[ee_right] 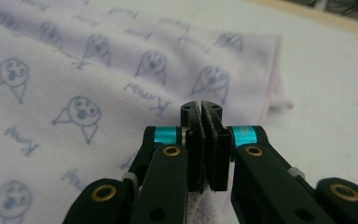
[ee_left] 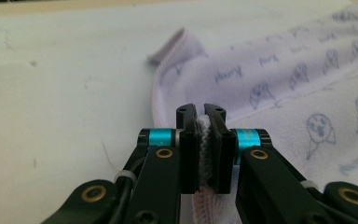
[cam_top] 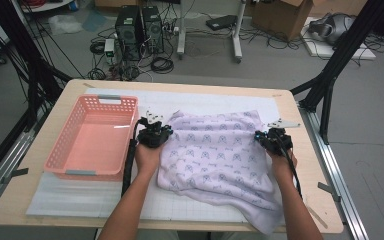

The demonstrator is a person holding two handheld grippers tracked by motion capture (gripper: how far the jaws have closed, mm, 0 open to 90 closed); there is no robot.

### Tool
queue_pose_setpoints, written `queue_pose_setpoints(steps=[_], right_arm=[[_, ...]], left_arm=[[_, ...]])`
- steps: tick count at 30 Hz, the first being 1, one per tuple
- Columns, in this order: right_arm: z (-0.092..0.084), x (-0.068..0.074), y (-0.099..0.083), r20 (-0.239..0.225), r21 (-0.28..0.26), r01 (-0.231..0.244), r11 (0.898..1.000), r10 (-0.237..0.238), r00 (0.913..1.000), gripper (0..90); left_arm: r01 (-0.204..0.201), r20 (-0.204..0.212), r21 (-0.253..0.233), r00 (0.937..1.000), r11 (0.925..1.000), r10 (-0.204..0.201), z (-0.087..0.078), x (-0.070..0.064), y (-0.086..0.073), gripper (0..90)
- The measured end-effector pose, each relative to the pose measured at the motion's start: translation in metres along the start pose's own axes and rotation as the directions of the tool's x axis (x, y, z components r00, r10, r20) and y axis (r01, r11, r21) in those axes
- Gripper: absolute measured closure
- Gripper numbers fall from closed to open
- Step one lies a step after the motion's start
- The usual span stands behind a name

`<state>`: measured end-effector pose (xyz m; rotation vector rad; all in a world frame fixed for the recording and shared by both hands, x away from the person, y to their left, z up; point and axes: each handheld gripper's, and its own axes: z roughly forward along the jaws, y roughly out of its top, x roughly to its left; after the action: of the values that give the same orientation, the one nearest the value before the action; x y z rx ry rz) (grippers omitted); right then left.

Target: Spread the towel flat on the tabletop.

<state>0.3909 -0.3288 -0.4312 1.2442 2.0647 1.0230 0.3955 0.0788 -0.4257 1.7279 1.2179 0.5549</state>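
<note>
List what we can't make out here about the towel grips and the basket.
- Right tool: jaws shut; the right gripper view doesn't show how much towel edge sits between the pads.
- Left tool: hem clamped; how many layers, too tight to count.
- Towel's near corner, high view: runs off the bottom edge of the table.
- Basket: near inner wall hidden by its own rim, high view.

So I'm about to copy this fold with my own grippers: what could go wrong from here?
1. The left gripper pinches just the stitched hem of the towel, so a tug may pull it free.
2. The right gripper also holds little cloth.
3. The towel's near corner hangs past the table edge and may drag.
</note>
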Motion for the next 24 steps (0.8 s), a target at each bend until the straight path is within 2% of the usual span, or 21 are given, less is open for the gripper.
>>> queue_pose_setpoints(steps=[3,4,6,7,8,9,11,12,14,16,18,21,24], right_arm=[[0.005,-0.003,0.006,0.043,-0.013,-0.027,1.000,0.027,0.9987,88.1],[0.006,-0.004,0.006,0.047,-0.020,-0.046,0.999,0.047,0.9978,87.9],[0.006,-0.003,0.007,0.053,-0.028,-0.067,0.997,0.069,0.9962,84.3],[0.004,-0.003,0.007,0.046,-0.028,-0.064,0.998,0.065,0.9968,78.2],[0.001,-0.002,0.008,0.045,-0.019,-0.057,0.998,0.058,0.9973,71.0],[-0.002,-0.001,0.009,0.035,-0.016,-0.057,0.998,0.057,0.9978,68.6],[-0.011,0.002,0.009,0.006,-0.028,-0.049,0.998,0.049,0.9988,64.7],[-0.016,0.004,0.009,0.002,-0.041,-0.043,0.998,0.043,0.9991,62.0],[-0.024,0.006,0.008,-0.029,-0.040,-0.038,0.998,0.037,0.9989,60.5],[-0.034,0.011,0.005,-0.035,-0.034,-0.007,0.999,0.005,0.9994,59.6],[-0.043,0.014,0.001,-0.051,-0.030,0.003,1.000,-0.005,0.9987,58.3],[-0.053,0.018,-0.009,-0.080,-0.018,0.015,1.000,-0.016,0.9966,55.5],[-0.060,0.022,-0.026,-0.138,0.030,0.002,1.000,0.002,0.9904,51.0]], left_arm=[[0.010,0.013,-0.014,0.9999,0.9998,-0.010,0.003,-0.002,0.000,82.2],[0.010,0.035,0.006,0.9993,0.9999,-0.010,0.004,-0.003,-0.001,77.4],[0.018,0.094,0.035,0.9953,0.9992,-0.021,0.003,-0.003,-0.004,59.1],[-0.006,0.109,0.057,0.9941,0.9983,0.000,-0.001,-0.004,-0.005,56.4],[-0.030,0.111,0.060,0.9936,0.9978,0.023,-0.004,-0.006,-0.005,52.6],[-0.031,0.115,0.031,0.9929,0.9990,0.027,-0.009,-0.007,-0.008,49.9],[-0.028,0.122,-0.008,0.9921,0.9996,0.029,-0.019,-0.009,-0.013,49.1],[-0.036,0.126,-0.011,0.9914,0.9993,0.037,-0.022,-0.009,-0.015,49.0],[-0.047,0.133,-0.006,0.9900,0.9989,0.047,-0.029,-0.010,-0.023,47.7],[-0.060,0.144,0.012,0.9878,0.9981,0.058,-0.036,-0.011,-0.028,47.1],[-0.061,0.158,0.002,0.9856,0.9981,0.060,-0.041,-0.013,-0.033,46.1],[-0.084,0.166,0.027,0.9831,0.9961,0.079,-0.050,-0.013,-0.041,44.0],[-0.066,0.169,0.028,0.9837,0.9975,0.060,-0.058,-0.010,-0.050,43.8]])
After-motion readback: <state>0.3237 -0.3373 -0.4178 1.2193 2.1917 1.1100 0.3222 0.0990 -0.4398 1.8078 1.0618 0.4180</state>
